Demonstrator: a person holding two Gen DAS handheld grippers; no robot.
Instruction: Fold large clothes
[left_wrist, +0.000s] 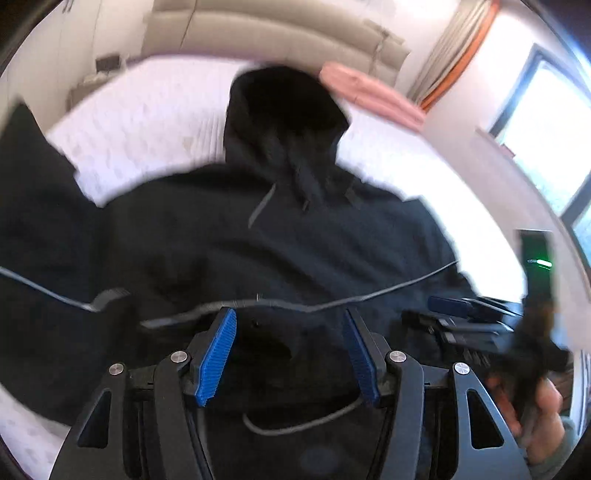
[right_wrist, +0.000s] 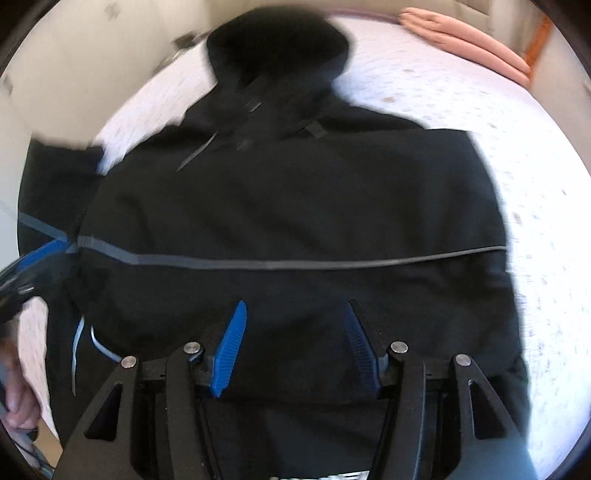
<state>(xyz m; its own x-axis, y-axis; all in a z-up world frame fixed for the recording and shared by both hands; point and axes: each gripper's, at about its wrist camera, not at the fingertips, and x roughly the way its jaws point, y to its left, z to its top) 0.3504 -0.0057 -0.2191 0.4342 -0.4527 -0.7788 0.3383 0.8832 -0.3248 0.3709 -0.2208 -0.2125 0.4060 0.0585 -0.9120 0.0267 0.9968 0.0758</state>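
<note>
Your left gripper (left_wrist: 290, 332) hangs over the lower part of the black hooded jacket (left_wrist: 280, 236), its jaws standing apart with only dark cloth showing beneath the gap and nothing pinched between the blue pads (left_wrist: 218, 354); whether they touch the cloth you cannot tell. The jacket lies spread on the white bed (left_wrist: 147, 125), hood pointing away from you, one sleeve flung out to the left. A grey stripe (right_wrist: 295, 263) runs across its body. Your right gripper (right_wrist: 295, 332) sits over the hem, jaws likewise apart and empty. At the far right of the bed, a pink folded cloth (right_wrist: 469, 40) rests near the edge, well apart from the jacket.
</note>
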